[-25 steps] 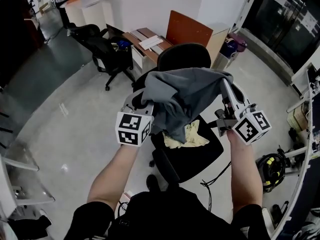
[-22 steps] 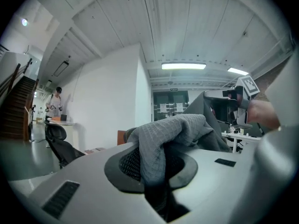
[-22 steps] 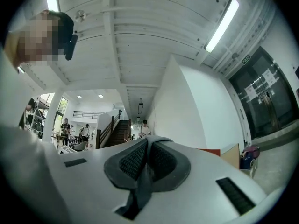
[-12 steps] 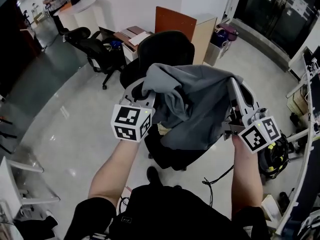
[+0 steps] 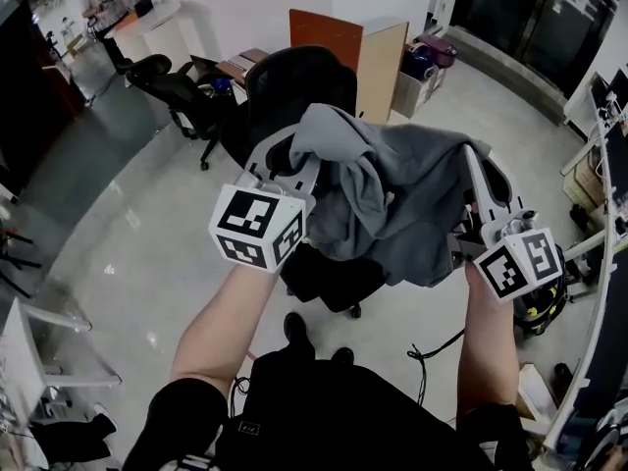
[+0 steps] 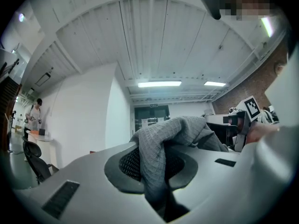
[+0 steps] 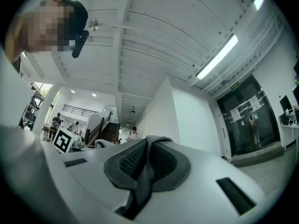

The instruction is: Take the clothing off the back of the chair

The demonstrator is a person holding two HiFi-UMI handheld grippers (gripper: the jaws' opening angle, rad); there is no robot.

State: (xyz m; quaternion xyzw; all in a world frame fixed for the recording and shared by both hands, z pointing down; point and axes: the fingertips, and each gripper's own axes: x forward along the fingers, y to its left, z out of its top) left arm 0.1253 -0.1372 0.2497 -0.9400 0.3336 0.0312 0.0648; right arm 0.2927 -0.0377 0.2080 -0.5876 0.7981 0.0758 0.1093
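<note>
Clothing (image 5: 412, 199) clamped in left tongs (image 6: 156, 164) and right tongs (image 7: 147, 164); only head view shows chair (image 5: 299, 86).

Clothing (image 5: 397, 199) above chair (image 5: 294, 84), cabinet (image 5: 381, 67) behind

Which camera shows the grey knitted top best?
Head view: the whole grey knitted top hangs between left gripper and right gripper. The left gripper view shows one bunched fold, the right gripper view a thin pinched strip.
</note>
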